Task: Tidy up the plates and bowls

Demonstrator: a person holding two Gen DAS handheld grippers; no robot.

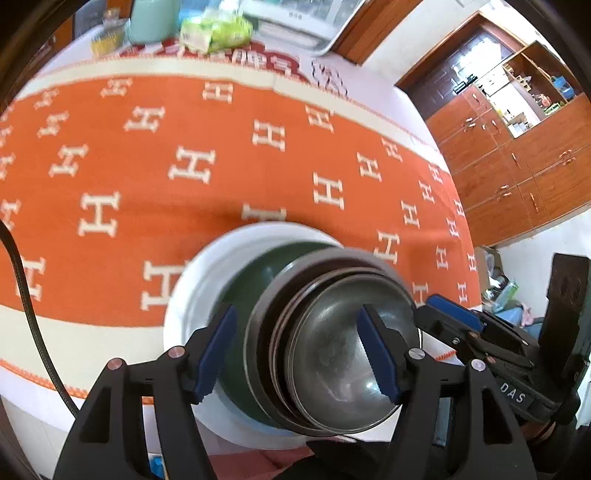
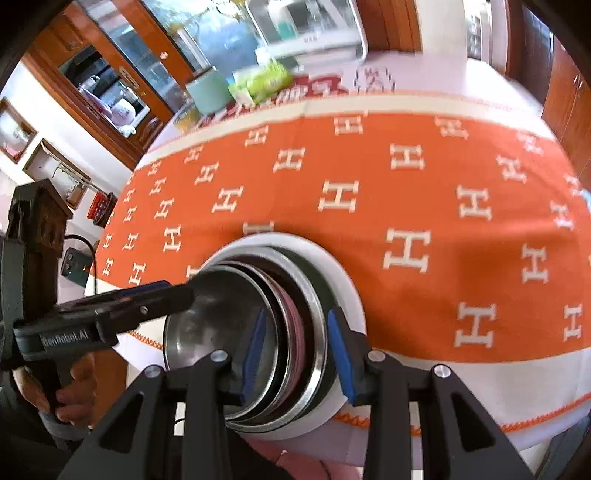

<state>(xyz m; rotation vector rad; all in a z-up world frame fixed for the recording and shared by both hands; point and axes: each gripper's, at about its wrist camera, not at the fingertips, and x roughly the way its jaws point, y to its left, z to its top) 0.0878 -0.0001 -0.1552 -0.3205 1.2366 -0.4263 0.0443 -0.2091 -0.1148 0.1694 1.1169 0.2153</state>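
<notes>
At the near edge of the table (image 1: 332, 92), we hold both grippers over a nested stack of dishes. Our left gripper (image 1: 295, 354) has its blue-padded fingers (image 1: 218, 350) spread wide, one pad to the left of the stack and the other over the innermost steel bowl (image 1: 332, 354); neither pad is clearly pressing on anything. Our right gripper (image 2: 295, 358) also has its fingers (image 2: 341, 354) parted, straddling the right-hand rims of the stack, one pad inside the bowls and one outside; whether they touch the metal we cannot tell.

The steel bowl (image 2: 207, 325) sits inside a stack of larger steel bowls (image 2: 314, 306), which rests in a dark green dish (image 1: 243, 295), itself lying on a white plate (image 1: 207, 266). The plate (image 2: 343, 273) lies on the orange cloth (image 1: 184, 122), patterned with cream H letters, close to its near cream border. In the right wrist view, the left gripper (image 2: 122, 306) reaches in from the left toward the bowls, a hand (image 2: 70, 391) on its handle.

Beyond the stack the cloth (image 2: 443, 177) runs bare to the far side of the table, where a pale green container (image 1: 153, 18), a green packet (image 1: 218, 33) and a metal tray (image 1: 306, 26) stand, all blurred. Wooden cabinets (image 1: 517, 158) line the wall to the right.
</notes>
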